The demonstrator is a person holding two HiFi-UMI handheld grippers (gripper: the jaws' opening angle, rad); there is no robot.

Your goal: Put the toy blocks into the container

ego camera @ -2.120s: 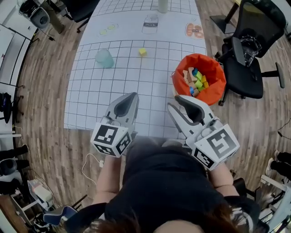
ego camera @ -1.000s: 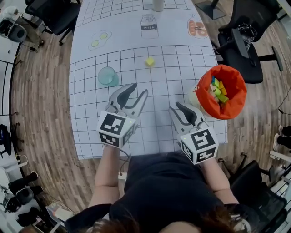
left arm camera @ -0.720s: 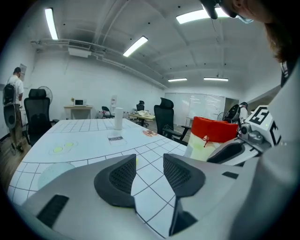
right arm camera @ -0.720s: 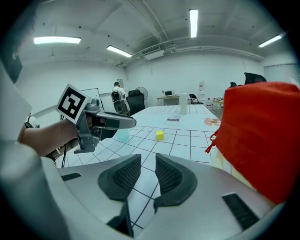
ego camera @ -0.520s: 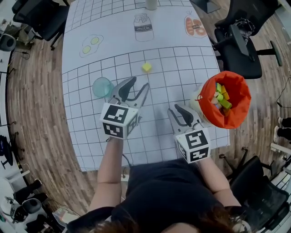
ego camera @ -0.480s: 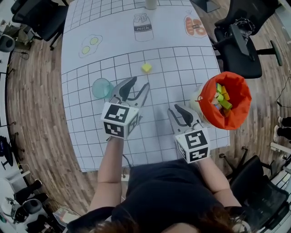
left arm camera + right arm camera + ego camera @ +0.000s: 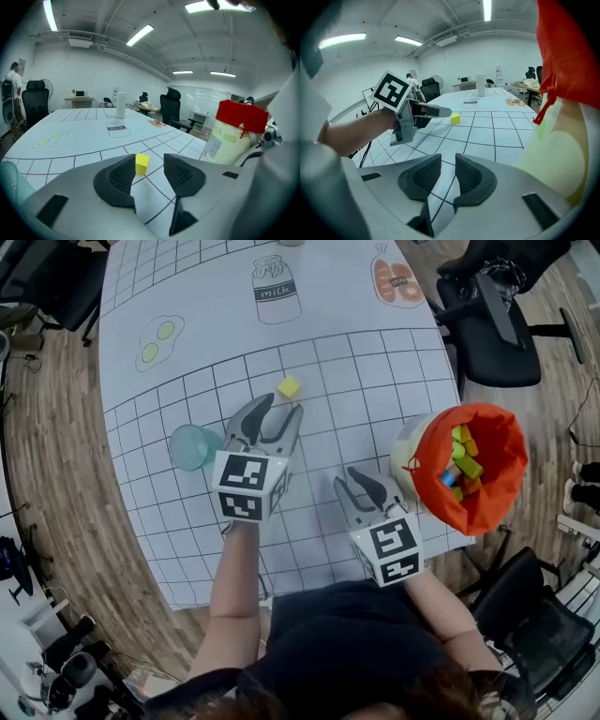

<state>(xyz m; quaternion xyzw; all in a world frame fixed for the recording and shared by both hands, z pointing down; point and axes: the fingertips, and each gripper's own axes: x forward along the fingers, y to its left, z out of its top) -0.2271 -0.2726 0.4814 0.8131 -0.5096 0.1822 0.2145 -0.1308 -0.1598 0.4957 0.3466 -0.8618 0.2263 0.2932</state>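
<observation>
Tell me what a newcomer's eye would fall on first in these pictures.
The orange-lined container, full of coloured blocks, stands at the right edge of the gridded mat. A lone yellow block lies just beyond the tips of the left gripper, whose jaws have just been opening with nothing between them.

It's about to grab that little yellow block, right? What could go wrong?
The left gripper, jaws just opened with nothing between them, points at the yellow block just ahead; an off-centre approach could knock it away. The cup beside that gripper might get bumped.
</observation>
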